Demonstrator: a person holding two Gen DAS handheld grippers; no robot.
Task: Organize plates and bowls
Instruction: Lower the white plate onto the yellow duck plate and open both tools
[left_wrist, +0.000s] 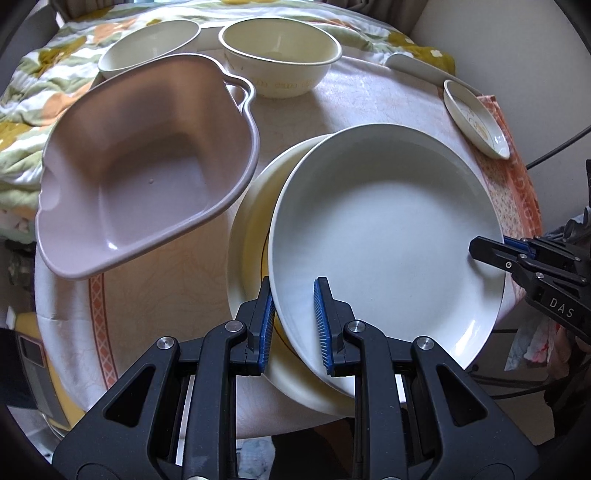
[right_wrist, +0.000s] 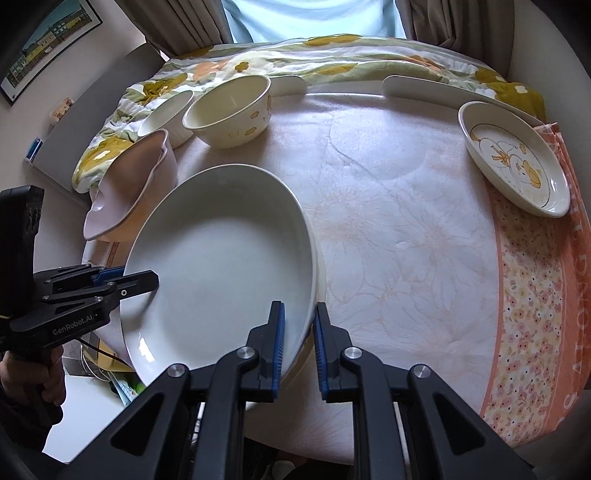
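Observation:
A large white plate (left_wrist: 388, 236) lies tilted on a cream plate (left_wrist: 251, 229) at the table's near side. My left gripper (left_wrist: 293, 325) straddles the white plate's near rim, one finger under and one inside, jaws a little apart. My right gripper (right_wrist: 299, 343) straddles the same plate's (right_wrist: 221, 266) opposite rim and also shows at the right of the left wrist view (left_wrist: 491, 251). A pink square bowl (left_wrist: 147, 166) sits to the left. Two cream bowls (left_wrist: 280, 55) (left_wrist: 147, 48) stand at the back. A small duck-print dish (right_wrist: 513, 158) lies at the far right.
The round table (right_wrist: 388, 221) has a pale floral cloth with an orange border. A floral quilt (right_wrist: 332, 55) lies behind it, and a white spoon-like piece (right_wrist: 424, 86) rests on the far edge. A person's hand (right_wrist: 48, 384) holds the left gripper.

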